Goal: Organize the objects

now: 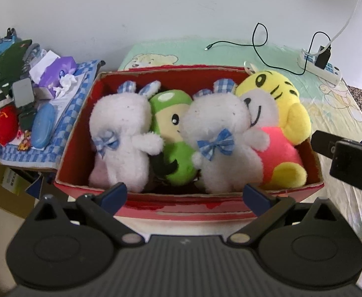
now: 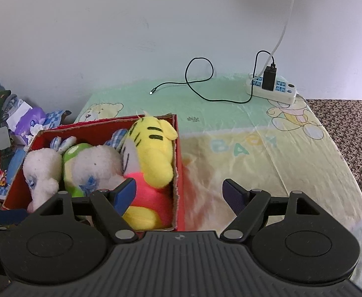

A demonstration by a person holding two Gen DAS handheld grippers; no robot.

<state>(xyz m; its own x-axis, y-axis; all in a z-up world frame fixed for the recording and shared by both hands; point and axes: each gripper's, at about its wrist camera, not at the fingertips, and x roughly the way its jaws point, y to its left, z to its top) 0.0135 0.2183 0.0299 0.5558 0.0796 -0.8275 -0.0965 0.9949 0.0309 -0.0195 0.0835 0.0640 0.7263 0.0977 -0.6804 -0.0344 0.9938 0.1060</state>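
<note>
Pastel bear-print sheet [image 2: 242, 153] spread below a plain pale wall [image 2: 156, 24]; power strip [image 2: 271, 87] upper right. Left gripper [image 1: 184, 194] and right gripper [image 2: 178, 194] spread apart, empty.

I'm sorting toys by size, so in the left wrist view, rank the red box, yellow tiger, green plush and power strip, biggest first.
1. red box
2. yellow tiger
3. green plush, partly hidden
4. power strip, though it lies farther away, so unsure.

Both grippers [image 1: 185, 196] [image 2: 179, 193], jaws apart.
</note>
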